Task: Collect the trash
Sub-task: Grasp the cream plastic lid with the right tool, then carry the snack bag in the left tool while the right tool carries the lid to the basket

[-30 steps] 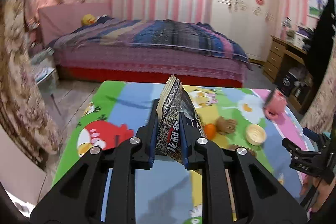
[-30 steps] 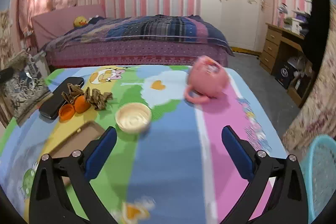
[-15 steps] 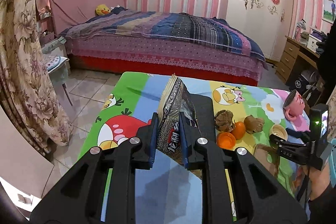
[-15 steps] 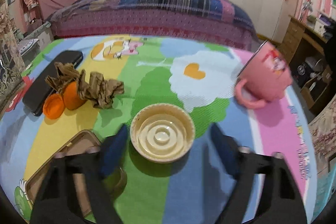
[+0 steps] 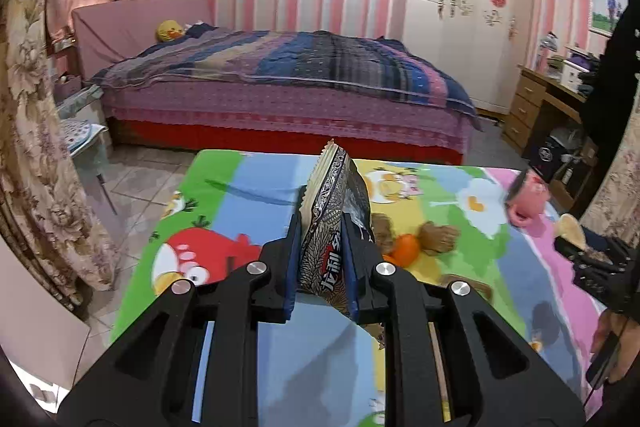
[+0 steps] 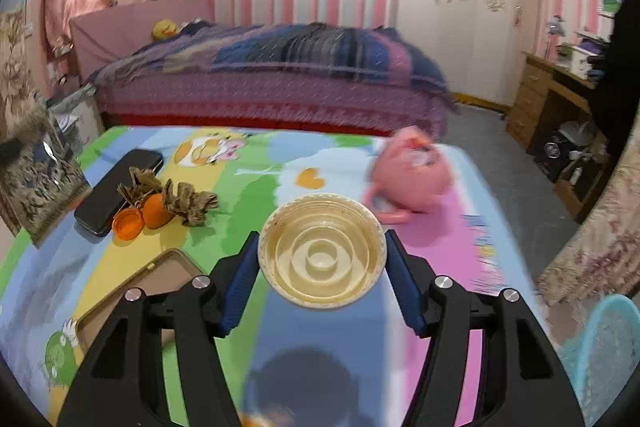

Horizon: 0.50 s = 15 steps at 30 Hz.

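My left gripper point(image 5: 319, 259) is shut on a dark patterned snack bag point(image 5: 330, 227) and holds it upright above the cartoon-print table point(image 5: 224, 227). The bag also shows at the left edge of the right wrist view point(image 6: 36, 179). My right gripper point(image 6: 322, 267) is shut on a cream plastic cup point(image 6: 322, 251), held by its rim above the table, mouth facing the camera. In the left wrist view the cup point(image 5: 572, 231) shows at the far right in the right gripper. Crumpled brown paper point(image 6: 188, 201), an orange fruit point(image 6: 156, 211) and an orange cap point(image 6: 128, 225) lie on the table.
A black phone point(image 6: 116, 187) lies by the paper. A pink mug point(image 6: 412, 175) lies on its side at the back right. A brown tray point(image 6: 148, 283) sits at the front left. A blue mesh bin point(image 6: 604, 355) stands on the floor at the right. A bed point(image 5: 280, 87) stands behind.
My right gripper moved in on the cream cup, closed on its rim and lifted it off the table. My left gripper kept hold of the snack bag and shifted a little.
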Each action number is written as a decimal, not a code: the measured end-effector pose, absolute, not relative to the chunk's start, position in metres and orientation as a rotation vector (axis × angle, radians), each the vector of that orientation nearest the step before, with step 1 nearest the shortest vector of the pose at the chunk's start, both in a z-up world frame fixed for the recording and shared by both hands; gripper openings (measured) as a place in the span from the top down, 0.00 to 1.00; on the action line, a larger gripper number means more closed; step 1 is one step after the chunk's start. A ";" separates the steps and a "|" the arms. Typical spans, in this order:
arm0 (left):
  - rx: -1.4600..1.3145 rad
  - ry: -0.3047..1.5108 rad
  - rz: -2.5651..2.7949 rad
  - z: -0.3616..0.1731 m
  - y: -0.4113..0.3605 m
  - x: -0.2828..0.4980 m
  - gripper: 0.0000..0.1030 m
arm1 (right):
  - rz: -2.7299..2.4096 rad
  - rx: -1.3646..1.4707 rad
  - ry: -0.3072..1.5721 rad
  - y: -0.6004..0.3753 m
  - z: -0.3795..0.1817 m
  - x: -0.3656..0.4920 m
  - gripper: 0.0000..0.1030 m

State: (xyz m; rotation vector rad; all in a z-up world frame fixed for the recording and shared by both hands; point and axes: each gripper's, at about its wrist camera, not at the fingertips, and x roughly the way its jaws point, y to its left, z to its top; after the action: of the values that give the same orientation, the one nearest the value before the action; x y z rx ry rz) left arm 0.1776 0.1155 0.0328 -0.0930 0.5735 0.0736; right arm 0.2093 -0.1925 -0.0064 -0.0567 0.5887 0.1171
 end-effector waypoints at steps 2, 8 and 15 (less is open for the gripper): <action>-0.075 0.568 0.038 0.036 0.098 0.174 0.83 | 0.091 -0.046 0.575 -0.208 0.001 0.196 0.41; -0.024 0.551 -0.052 0.042 0.047 0.163 0.83 | -0.016 -0.020 0.519 -0.258 0.028 0.141 0.41; 0.038 0.543 -0.147 0.040 -0.016 0.152 0.83 | -0.136 0.010 0.469 -0.307 0.040 0.089 0.41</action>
State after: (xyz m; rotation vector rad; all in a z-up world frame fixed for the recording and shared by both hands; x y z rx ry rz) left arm 0.1518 -0.0161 0.0397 0.0376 0.5430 -0.1469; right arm 0.0887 -0.3067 0.0397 0.0102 0.4687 -0.1360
